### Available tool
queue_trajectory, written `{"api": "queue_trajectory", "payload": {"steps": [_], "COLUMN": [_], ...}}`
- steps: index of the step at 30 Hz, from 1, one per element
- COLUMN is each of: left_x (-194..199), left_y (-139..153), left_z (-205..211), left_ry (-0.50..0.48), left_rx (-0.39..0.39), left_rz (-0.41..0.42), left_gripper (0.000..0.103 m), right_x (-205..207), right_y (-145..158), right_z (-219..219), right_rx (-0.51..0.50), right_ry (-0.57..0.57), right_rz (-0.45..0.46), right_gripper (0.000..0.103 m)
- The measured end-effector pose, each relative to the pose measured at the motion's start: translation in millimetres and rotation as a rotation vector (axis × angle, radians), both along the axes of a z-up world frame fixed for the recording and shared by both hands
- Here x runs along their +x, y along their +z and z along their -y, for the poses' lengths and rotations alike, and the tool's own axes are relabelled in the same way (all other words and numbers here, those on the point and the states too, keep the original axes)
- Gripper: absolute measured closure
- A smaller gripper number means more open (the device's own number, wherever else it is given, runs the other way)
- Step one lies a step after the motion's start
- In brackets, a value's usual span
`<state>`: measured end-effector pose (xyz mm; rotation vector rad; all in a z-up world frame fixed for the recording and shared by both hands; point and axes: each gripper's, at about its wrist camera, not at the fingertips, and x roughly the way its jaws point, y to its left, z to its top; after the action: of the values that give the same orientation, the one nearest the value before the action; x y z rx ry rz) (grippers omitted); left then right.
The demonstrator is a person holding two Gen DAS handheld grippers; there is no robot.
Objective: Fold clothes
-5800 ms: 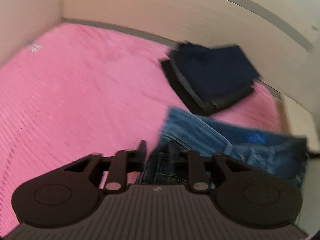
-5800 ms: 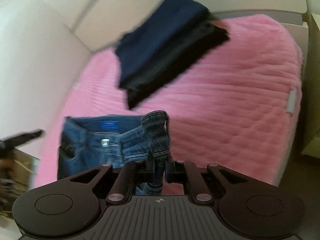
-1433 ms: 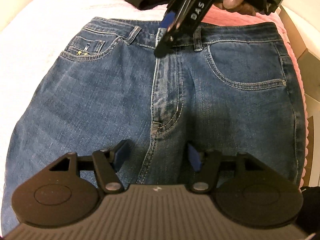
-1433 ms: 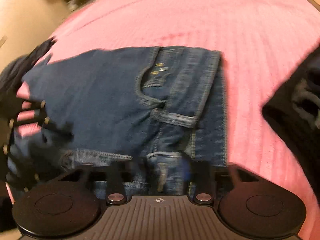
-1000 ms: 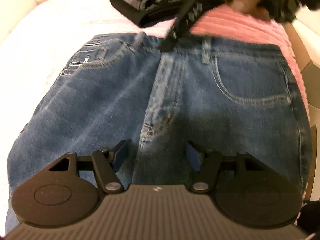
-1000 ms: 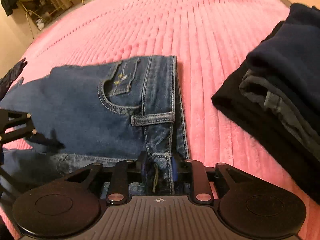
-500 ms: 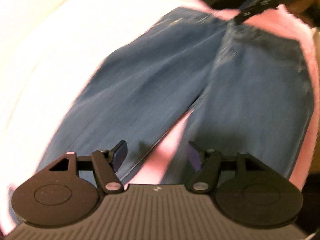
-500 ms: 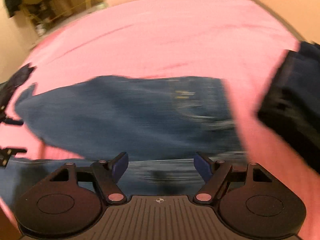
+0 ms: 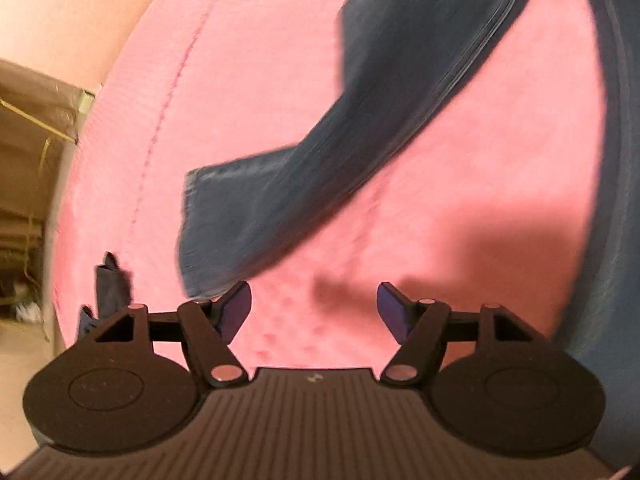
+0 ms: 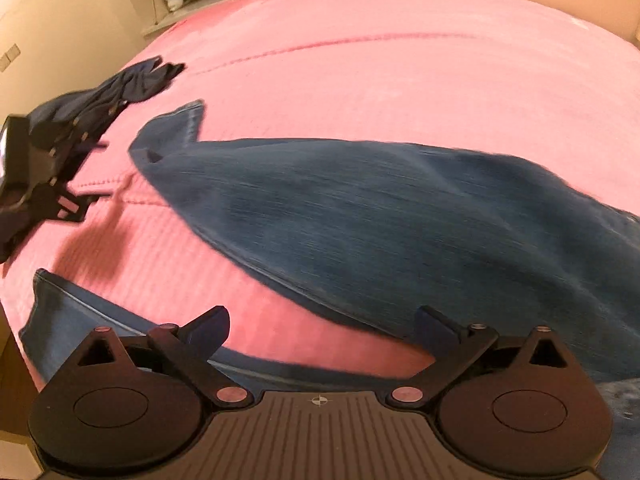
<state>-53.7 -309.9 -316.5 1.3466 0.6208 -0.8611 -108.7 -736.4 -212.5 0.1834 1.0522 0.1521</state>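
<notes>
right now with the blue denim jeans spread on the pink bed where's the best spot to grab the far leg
Judging by its pose, the hem end of the blue denim jeans: that cuff lies flat with its corner free on the pink ribbed bedspread. The open left gripper could come in low from the cuff's open edge.

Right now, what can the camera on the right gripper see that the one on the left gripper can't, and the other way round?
Only the right wrist view shows the left gripper from outside, a dark crumpled garment behind it, the second jeans leg's hem, and gold-legged furniture beyond the bed.

Only the left wrist view shows the brown shelving off the bed's edge.

Both show the pink blanket with the blue jeans spread across it, legs apart, and each camera's own gripper open and empty, including the right gripper.
</notes>
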Motion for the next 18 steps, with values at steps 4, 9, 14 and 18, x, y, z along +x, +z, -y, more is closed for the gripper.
{"api": "queue_trajectory", "payload": {"steps": [4, 9, 14, 18], "left_x": [36.9, 69.8, 95.8, 82.5], "left_y": [-19.9, -45.4, -48.6, -17.1], "left_z": [-29.6, -32.9, -16.5, -33.0], "left_ry": [-0.148, -0.317, -0.32, -0.23], "left_rx": [0.023, 0.031, 0.008, 0.024], "left_rz": [0.101, 0.105, 0.059, -0.025], "left_gripper": [0.037, 0.043, 0.095, 0.098], "right_x": [16.7, 16.6, 9.0, 3.8], "right_y": [-6.1, -13.8, -13.5, 1.1], "right_z": [-43.0, -67.9, -69.4, -68.8], "right_rx": [-0.015, -0.062, -0.093, -0.099], "right_ry": [0.001, -0.033, -0.104, -0.135], "right_rz": [-0.009, -0.052, -0.104, -0.103], "right_gripper": [0.002, 0.002, 0.002, 0.002]}}
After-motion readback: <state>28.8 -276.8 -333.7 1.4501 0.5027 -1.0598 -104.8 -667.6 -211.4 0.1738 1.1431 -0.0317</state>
